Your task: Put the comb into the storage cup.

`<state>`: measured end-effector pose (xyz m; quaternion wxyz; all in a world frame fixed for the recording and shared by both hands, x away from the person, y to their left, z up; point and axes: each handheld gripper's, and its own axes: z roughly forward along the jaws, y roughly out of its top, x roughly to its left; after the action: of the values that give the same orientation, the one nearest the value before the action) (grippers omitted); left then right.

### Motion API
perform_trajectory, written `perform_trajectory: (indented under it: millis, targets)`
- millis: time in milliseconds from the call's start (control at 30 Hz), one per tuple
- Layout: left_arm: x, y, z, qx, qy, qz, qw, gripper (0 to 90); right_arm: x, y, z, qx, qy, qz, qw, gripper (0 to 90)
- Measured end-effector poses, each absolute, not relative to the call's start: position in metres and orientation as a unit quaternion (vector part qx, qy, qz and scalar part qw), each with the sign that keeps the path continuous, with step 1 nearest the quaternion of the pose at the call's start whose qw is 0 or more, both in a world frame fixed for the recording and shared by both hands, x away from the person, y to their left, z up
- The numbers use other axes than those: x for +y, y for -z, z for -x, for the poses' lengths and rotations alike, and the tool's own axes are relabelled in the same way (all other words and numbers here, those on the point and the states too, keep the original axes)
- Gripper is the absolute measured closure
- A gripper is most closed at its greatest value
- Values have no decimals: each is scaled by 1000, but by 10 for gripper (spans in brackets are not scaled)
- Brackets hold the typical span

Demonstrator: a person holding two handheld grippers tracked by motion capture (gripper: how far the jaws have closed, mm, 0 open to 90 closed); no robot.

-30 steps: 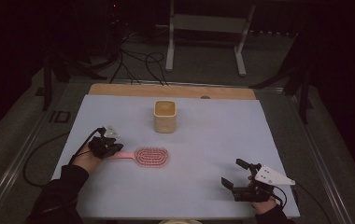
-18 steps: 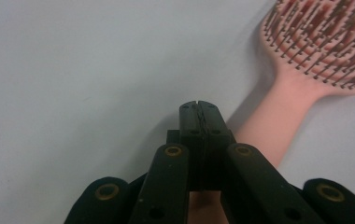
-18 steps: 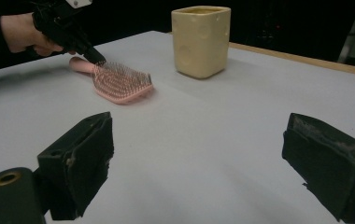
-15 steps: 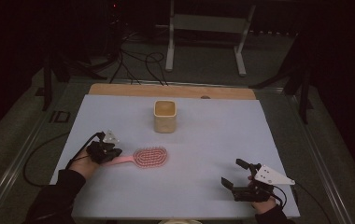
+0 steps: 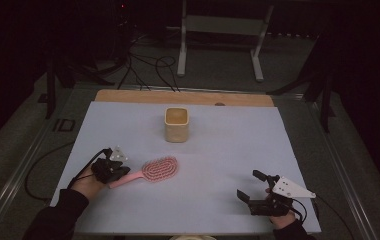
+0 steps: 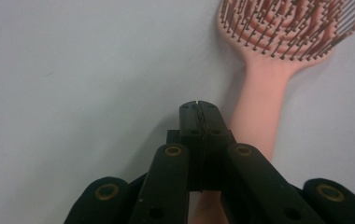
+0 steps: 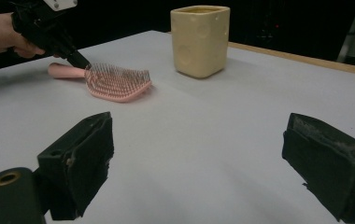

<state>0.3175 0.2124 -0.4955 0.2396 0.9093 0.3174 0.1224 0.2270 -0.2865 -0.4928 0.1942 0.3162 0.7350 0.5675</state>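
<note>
Your left gripper [image 5: 123, 170] has its jaws pressed together with nothing between them; the left gripper view shows the two black tips meeting along one seam, set just beside the handle of the pink hairbrush [image 5: 151, 171] and not around it. Whether the tips touch the handle cannot be told. Your right gripper [image 5: 254, 187] rests near the front right corner of the white table [image 5: 228, 150], jaws standing wide apart, empty, well clear of the brush.

Finding on position: the hairbrush lies flat in the left front part of the table, bristles up. Its long axis runs roughly across the table, slightly slanted, with the handle end toward your left hand [image 5: 89, 181] and the oval bristle head pointing toward the table's middle. In the left gripper view the handle [image 6: 259, 109] runs up alongside the closed tips, on their right, and the head [image 6: 287, 25] lies ahead of them.

The cream square cup [image 5: 177, 124] stands upright behind the brush, toward the far edge, well apart from it.

Judgement: your left hand is much the nearer to the brush. Before any grasp, you would need to part the left jaws and shift them sideways over the handle, across its long axis.
</note>
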Motion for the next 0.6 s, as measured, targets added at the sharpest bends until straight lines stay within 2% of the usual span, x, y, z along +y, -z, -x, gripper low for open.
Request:
perform_trajectory:
  millis: [600]
  targets:
    - [208,492,-298,312,-106,-916,229,900,-286,493,-227,736,-566,-316,195,89]
